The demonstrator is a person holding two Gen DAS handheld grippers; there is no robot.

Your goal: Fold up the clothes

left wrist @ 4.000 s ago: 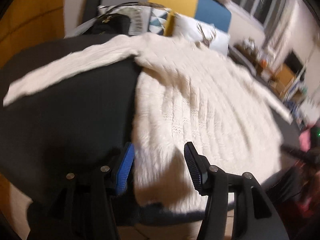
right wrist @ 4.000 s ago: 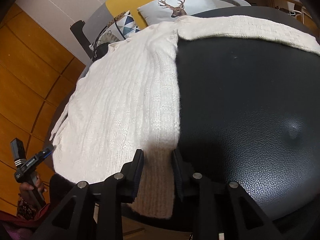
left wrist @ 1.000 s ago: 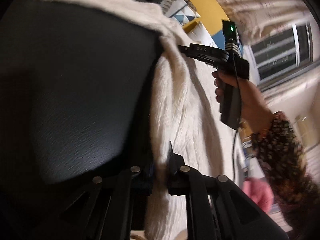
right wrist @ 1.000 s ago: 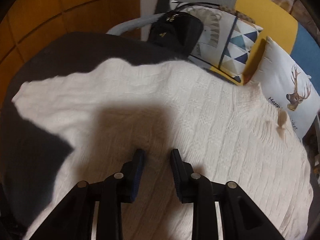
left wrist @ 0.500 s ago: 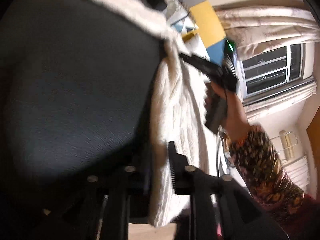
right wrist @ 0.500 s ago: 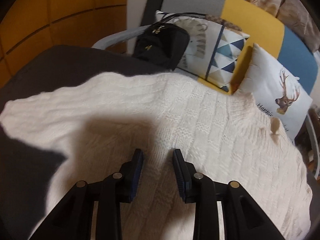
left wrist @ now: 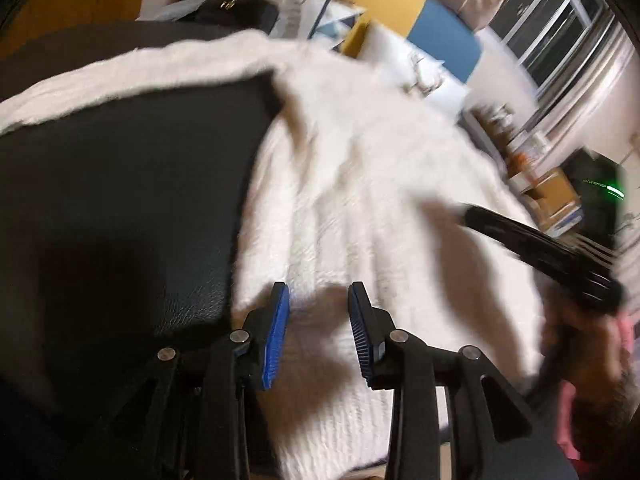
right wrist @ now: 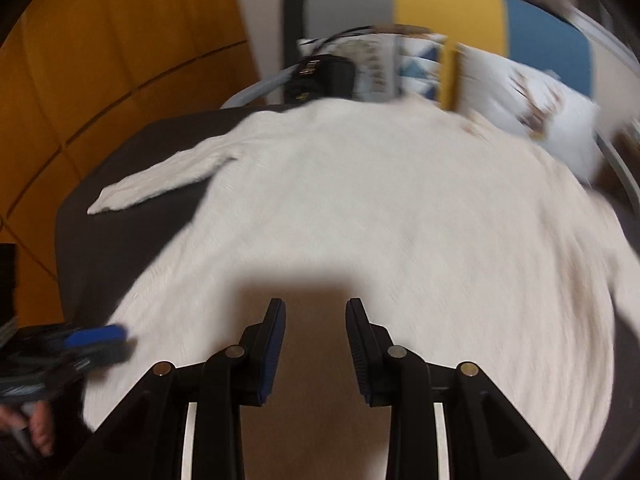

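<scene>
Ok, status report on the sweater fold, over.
Left gripper jaws just opened, empty, above the hem. Right gripper open, empty. White sweater flat on the dark ottoman, one sleeve stretched out. Nothing in the way.

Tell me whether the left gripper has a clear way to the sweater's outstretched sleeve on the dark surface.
Probably yes. The left gripper is open and holds nothing, its jaws just having opened, and the sleeve lies flat on the dark surface with nothing between them.
</scene>
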